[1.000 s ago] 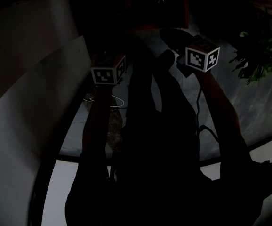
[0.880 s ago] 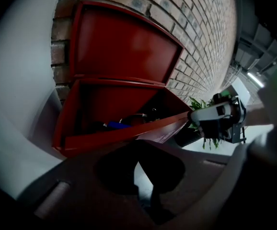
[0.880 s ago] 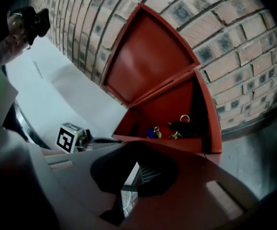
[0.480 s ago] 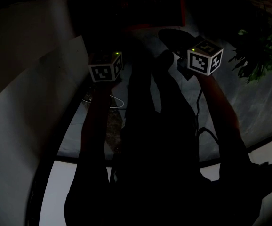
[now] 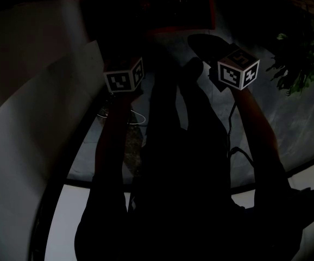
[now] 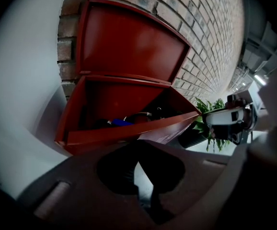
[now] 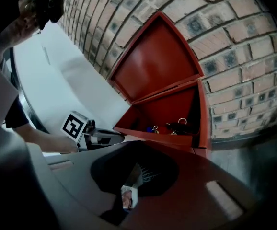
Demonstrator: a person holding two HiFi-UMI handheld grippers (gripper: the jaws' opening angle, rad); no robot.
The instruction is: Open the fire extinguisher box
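Observation:
The red fire extinguisher box [image 6: 124, 134] stands against the brick wall with its lid [image 6: 129, 42] swung up and back. Inside lie dark extinguisher heads with ring pins [image 7: 181, 125] and a blue part [image 6: 121, 122]. My left gripper [image 6: 145, 202] is shut and empty, a short way in front of the box's front wall. My right gripper [image 7: 124, 202] is also shut with nothing held, and faces the box [image 7: 177, 104] from the right. The head view is very dark, so only the two marker cubes [image 5: 123, 76] [image 5: 237, 68] stand out below the box's red edge [image 5: 179, 29].
A potted plant [image 5: 295, 64] stands right of the box, also seen behind the right gripper [image 6: 229, 121]. A pale curved wall [image 5: 32, 118] runs along the left. A light cable [image 5: 135, 116] lies on the floor under the left arm.
Both marker cubes have shifted only a little: the left one slightly up, the right one slightly right and down. The box lid stays up.

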